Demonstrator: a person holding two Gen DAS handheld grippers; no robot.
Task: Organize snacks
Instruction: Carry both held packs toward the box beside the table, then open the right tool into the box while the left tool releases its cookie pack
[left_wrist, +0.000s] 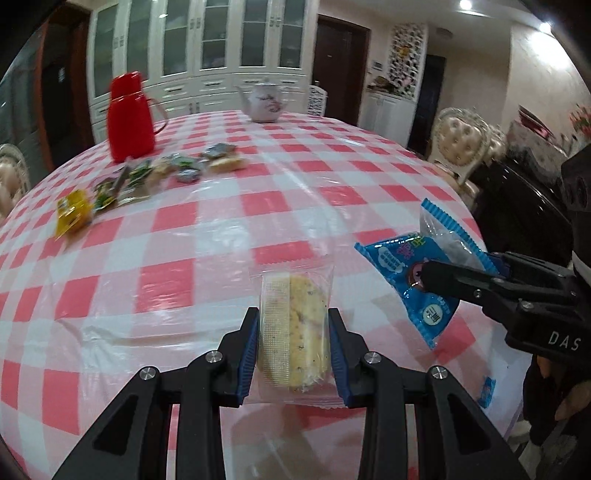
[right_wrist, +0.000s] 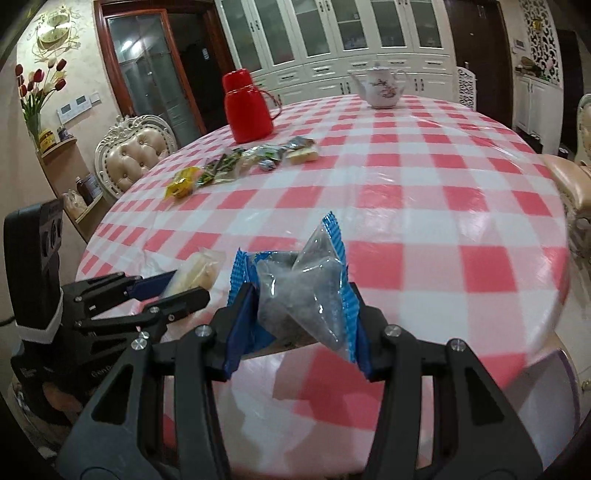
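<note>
A pale seeded biscuit in a clear plastic wrapper (left_wrist: 293, 332) is pinched upright between the blue pads of the left gripper (left_wrist: 293, 345), the jaws narrowed onto the packet's two sides, and it is held above the near part of the round table covered in a pink-and-white checked plastic cloth (left_wrist: 332, 173). To its right, a blue-edged snack packet with a clear window (right_wrist: 306, 295) is clamped by the right gripper (right_wrist: 297, 325), jaws part closed on the crumpled wrapper, also held above the near edge of the table. The two grippers are seen side by side, near each other but apart. Farther across the cloth, a loose row of small wrapped snacks (left_wrist: 147, 177) is laid out, with a yellow packet (left_wrist: 72, 212) at its left end. Just behind that row a red plastic flask (left_wrist: 129, 116) is stood, and a white flowered teapot (left_wrist: 264, 99) is set at the far edge.
</note>
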